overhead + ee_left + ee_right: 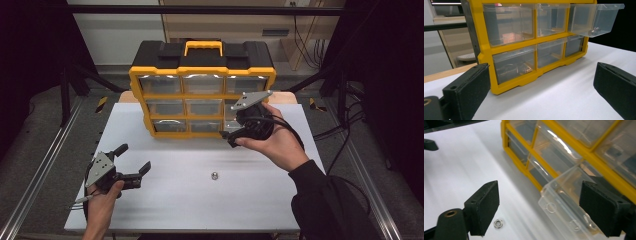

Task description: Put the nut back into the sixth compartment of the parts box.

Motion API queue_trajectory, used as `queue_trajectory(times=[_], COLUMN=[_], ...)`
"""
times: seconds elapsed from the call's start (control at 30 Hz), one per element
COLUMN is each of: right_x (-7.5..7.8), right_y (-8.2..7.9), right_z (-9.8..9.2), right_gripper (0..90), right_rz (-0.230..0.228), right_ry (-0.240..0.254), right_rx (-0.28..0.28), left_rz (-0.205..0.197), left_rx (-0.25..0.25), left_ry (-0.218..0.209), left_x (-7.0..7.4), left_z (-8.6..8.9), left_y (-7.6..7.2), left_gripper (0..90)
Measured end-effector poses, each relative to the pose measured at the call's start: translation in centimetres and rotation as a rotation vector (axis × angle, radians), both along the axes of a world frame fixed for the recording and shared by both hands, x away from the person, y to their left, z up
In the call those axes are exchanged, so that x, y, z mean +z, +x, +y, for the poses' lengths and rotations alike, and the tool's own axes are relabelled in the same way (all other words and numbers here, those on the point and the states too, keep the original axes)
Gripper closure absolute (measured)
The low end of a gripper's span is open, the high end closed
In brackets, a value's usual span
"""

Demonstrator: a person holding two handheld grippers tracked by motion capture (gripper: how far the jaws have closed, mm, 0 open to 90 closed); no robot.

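High view: right gripper (234, 136), jaws spread and holding nothing, is hovering by the pulled-out drawer (564, 202), likely readying it for the nut (214, 175); left gripper (134, 161) is waiting open and empty.

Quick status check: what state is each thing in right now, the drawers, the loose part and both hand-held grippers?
Pulled-out drawer: open, small metal part inside.
Other drawers: closed.
Nut: loose on the table.
Left hand-held gripper: open, empty.
Right hand-held gripper: open, empty, by the drawer.

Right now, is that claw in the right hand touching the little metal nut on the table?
Apart. The high view shows the nut lying alone on the white table, with bare tabletop between it and the right gripper, which is up by the pulled-out clear drawer.
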State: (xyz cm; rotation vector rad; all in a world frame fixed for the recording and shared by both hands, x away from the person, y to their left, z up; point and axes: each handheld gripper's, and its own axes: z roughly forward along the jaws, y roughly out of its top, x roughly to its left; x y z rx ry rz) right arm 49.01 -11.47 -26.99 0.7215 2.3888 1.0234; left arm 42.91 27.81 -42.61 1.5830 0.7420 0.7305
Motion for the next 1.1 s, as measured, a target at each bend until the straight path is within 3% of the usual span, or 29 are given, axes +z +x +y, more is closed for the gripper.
queue_trajectory(times=[0.2, 0.6, 0.67, 0.87, 1.1], right_x=[-1.6, -7.6, -8.6, -11.4, -13.2], right_y=[-1.1, -3.5, -3.7, -3.9, -3.8], right_z=[1.2, 4.0, 4.4, 5.1, 5.0], right_gripper=[12.6, 8.6, 12.1, 11.8, 9.7], right_rz=[0.013, 0.084, 0.088, 0.137, 0.182], right_ry=[0.003, -0.057, -0.080, -0.083, -0.104], right_rx=[0.028, 0.134, 0.141, 0.153, 0.148], left_rz=[-0.001, 0.001, 0.002, 0.001, 0.000], left_rx=[0.000, -0.003, -0.002, -0.002, -0.004], left_ry=[0.000, 0.002, 0.004, -0.001, -0.001], left_x=[0.0, 0.0, -0.1, 0.0, 0.0], left_z=[0.0, -0.1, -0.1, 0.0, -0.1], left_y=[0.0, 0.0, 0.0, 0.0, 0.0], left_gripper=[0.8, 0.8, 0.8, 0.8, 0.8])
